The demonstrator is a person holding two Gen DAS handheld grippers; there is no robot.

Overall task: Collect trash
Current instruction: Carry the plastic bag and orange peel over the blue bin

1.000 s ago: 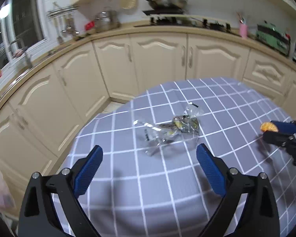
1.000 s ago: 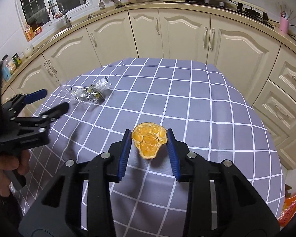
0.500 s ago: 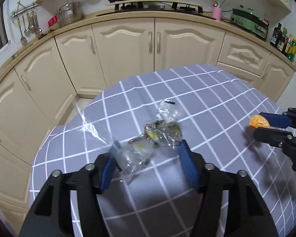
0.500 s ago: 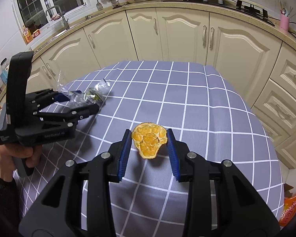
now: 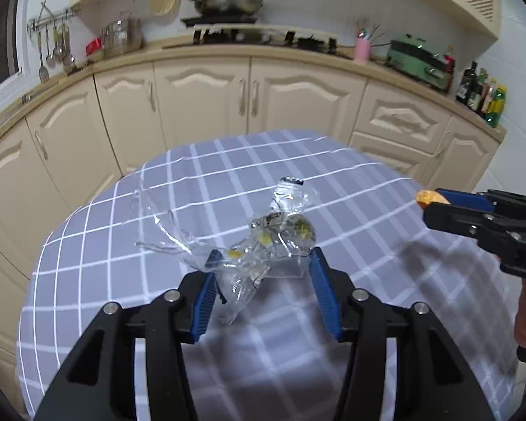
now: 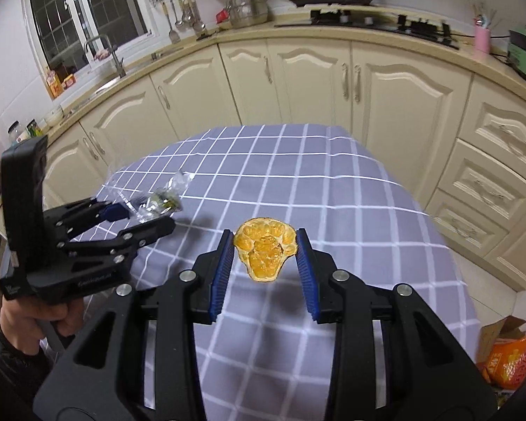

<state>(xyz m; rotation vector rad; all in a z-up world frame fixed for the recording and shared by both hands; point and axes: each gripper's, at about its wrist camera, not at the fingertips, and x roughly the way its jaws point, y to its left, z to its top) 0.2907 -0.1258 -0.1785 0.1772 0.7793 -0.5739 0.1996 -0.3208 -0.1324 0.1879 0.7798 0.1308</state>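
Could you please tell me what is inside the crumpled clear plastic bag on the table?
Through the clear plastic bag small yellow bits and a dark greenish lump show. The folds and glare hide anything else, so what they are cannot be told.

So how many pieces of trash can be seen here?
2. A clear plastic wrapper between the closing left gripper fingers, and an orange peel clamped in the right gripper. None visible elsewhere on the table.

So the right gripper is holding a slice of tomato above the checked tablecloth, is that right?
Not tomato. The right wrist view shows the right gripper clamped on a piece of orange peel, inner side toward the camera. It is held above the checked tablecloth, as you said.
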